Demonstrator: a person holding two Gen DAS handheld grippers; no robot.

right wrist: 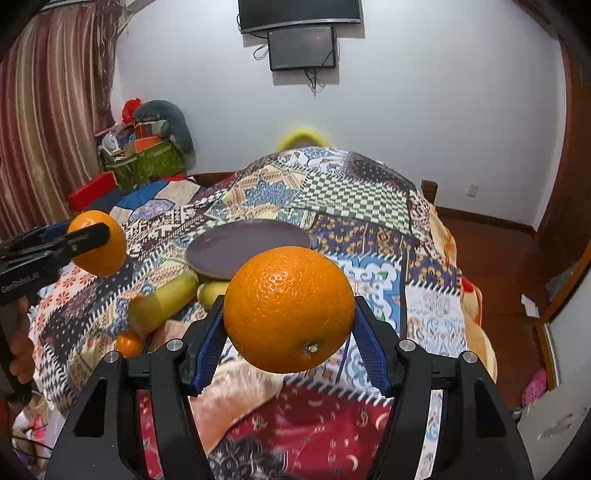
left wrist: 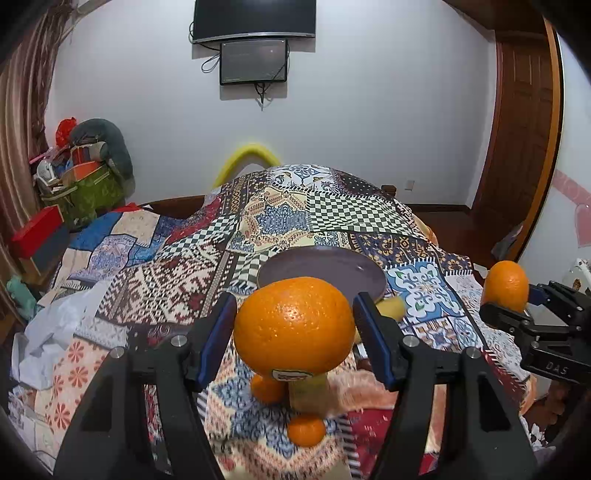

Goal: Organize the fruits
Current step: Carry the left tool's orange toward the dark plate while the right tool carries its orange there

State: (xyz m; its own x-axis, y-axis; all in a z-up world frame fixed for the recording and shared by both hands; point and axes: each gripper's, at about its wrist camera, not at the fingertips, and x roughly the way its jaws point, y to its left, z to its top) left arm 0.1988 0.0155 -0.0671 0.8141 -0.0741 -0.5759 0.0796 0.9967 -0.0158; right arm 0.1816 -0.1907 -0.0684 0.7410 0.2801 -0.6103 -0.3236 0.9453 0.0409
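Note:
My left gripper [left wrist: 295, 325] is shut on a large orange with a sticker [left wrist: 293, 325], held above the patchwork cloth. My right gripper [right wrist: 290, 328] is shut on another large orange [right wrist: 289, 309], also held in the air. Each gripper shows in the other's view: the right one with its orange [left wrist: 506, 286], the left one with its orange [right wrist: 99, 243]. A dark purple plate [left wrist: 321, 273] lies bare on the cloth ahead, also in the right wrist view [right wrist: 247, 247]. Two yellow-green bananas [right wrist: 166, 299] and small tangerines [left wrist: 306, 430] [right wrist: 129, 343] lie before the plate.
The patchwork cloth [left wrist: 332, 210] covers a raised, humped surface. A pile of boxes and bags [left wrist: 81, 166] stands at the far left by a curtain. A wooden door [left wrist: 524, 129] is at the right. Screens hang on the back wall [left wrist: 255, 22].

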